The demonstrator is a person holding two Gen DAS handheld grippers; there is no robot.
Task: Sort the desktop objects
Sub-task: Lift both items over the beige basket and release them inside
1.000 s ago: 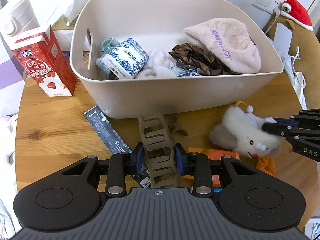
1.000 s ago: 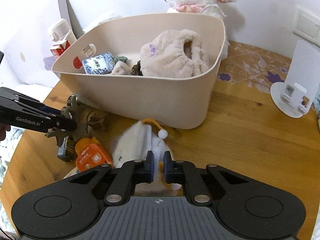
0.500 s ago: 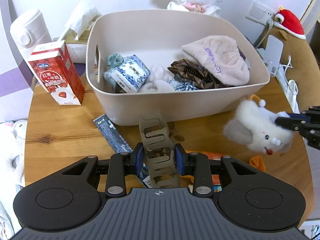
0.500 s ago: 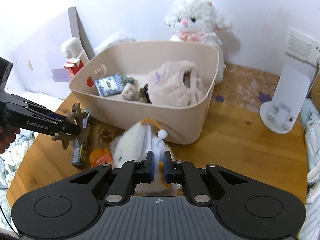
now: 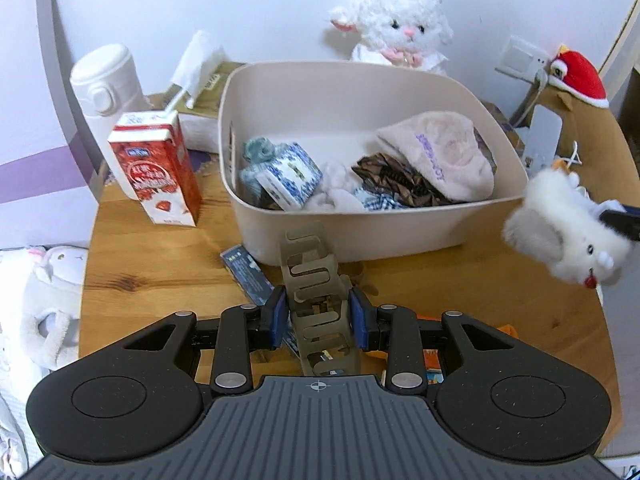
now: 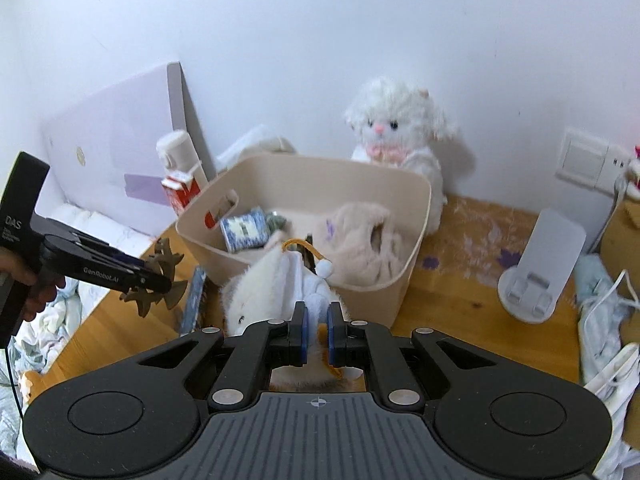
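Note:
My left gripper (image 5: 319, 319) is shut on a brown hair claw clip (image 5: 316, 280), held in the air in front of the beige storage bin (image 5: 360, 236). From the right wrist view the same clip (image 6: 154, 282) hangs at the left in that gripper (image 6: 160, 282). My right gripper (image 6: 316, 330) is shut on a small white plush toy (image 6: 276, 284), lifted near the bin's (image 6: 368, 300) front right corner. In the left wrist view the plush (image 5: 560, 236) floats at the far right. The bin holds a pink fuzzy hat (image 5: 440, 152), a blue-and-white packet (image 5: 292, 176) and other soft items.
A red milk carton (image 5: 156, 168) and a white flask (image 5: 108, 92) stand left of the bin. A dark flat packet (image 5: 244, 272) lies on the wooden table (image 5: 140, 264). Behind the bin sits a white plush lamb (image 6: 396, 136). A white stand (image 6: 544, 264) is at the right.
Both grippers have risen from the table, each with its object. The white plush left the tabletop and now hangs beside the bin's front right corner; the clip rose too.

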